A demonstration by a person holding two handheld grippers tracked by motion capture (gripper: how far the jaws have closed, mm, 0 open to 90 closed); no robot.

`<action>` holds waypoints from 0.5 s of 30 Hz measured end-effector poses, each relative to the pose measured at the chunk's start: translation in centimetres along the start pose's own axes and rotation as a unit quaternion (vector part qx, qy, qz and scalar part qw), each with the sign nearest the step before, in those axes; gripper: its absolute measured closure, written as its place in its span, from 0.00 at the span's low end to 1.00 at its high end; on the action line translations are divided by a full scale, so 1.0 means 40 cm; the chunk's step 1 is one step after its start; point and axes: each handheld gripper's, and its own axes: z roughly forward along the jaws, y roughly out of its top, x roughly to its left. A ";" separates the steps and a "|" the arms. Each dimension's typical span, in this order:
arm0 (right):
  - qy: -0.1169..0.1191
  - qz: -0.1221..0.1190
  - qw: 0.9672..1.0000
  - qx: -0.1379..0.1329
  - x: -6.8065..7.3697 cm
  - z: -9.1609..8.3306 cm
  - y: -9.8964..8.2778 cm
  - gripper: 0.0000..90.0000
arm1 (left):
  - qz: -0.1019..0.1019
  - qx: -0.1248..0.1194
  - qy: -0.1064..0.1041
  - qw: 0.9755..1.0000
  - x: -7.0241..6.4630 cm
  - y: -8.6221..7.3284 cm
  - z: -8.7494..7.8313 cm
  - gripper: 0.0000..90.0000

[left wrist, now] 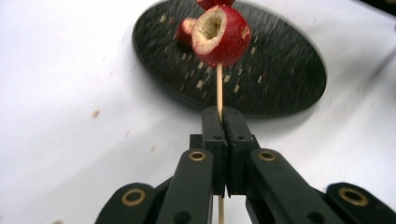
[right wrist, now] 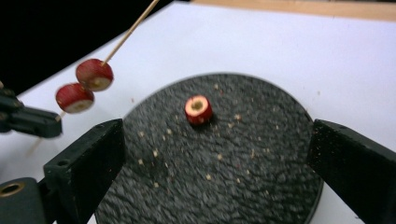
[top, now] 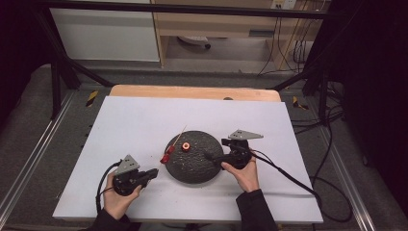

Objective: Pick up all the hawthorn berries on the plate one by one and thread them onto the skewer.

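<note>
A: Left gripper (left wrist: 223,122) is pinching the skewer (left wrist: 219,88) low on the stick, two red fruit pieces threaded above the plate (top: 192,168) edge. Right gripper (right wrist: 215,154) spread wide, nothing in it.

B: Third fruit piece (right wrist: 198,109)?

A: Loose on the plate, hollow side up. Looks light and soft, likely bruises. Grip its sides gently; the skewer is thin and probably snaps.
</note>
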 end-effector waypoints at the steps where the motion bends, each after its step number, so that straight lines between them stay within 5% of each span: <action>1: -0.001 -0.005 1.000 0.015 -0.001 0.002 0.001 0.05 | -0.001 0.005 -0.001 1.000 0.005 -0.005 -0.004 0.99; 15: -0.013 -0.052 0.990 0.127 0.014 0.061 0.059 0.05 | 0.011 0.024 0.002 1.000 0.034 -0.034 -0.023 0.99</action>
